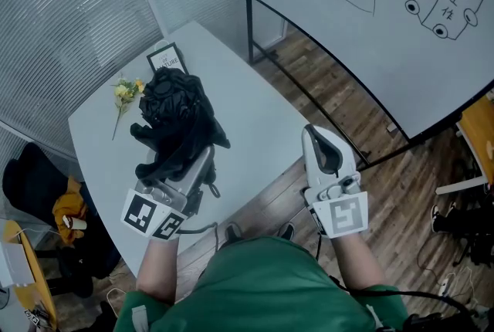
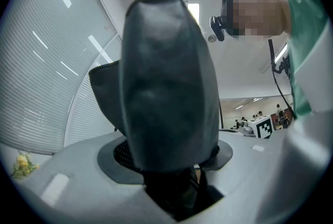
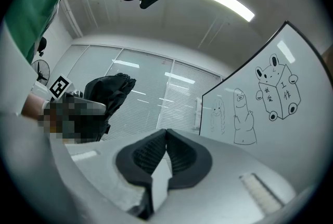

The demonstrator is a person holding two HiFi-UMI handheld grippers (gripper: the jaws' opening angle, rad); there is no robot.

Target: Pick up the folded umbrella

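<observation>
The folded umbrella [image 1: 176, 118] is a crumpled black bundle held over the white table [image 1: 258, 118], left of centre in the head view. My left gripper [image 1: 193, 164] is shut on its lower end. In the left gripper view the umbrella [image 2: 166, 87] fills the middle and stands up between the jaws of the left gripper [image 2: 171, 154], hiding most of what lies behind. My right gripper [image 1: 318, 136] hangs off the table's right edge, shut with nothing in it; its dark pads meet in the right gripper view [image 3: 166, 137]. That view also shows the umbrella [image 3: 106, 92] at the left.
A sprig of yellow flowers [image 1: 126, 93] and a small framed sign [image 1: 167, 58] lie at the table's far left. A whiteboard [image 1: 370, 6] with drawings stands to the right on a black frame. A chair with clothes [image 1: 46, 199] sits at the lower left. Window blinds line the back.
</observation>
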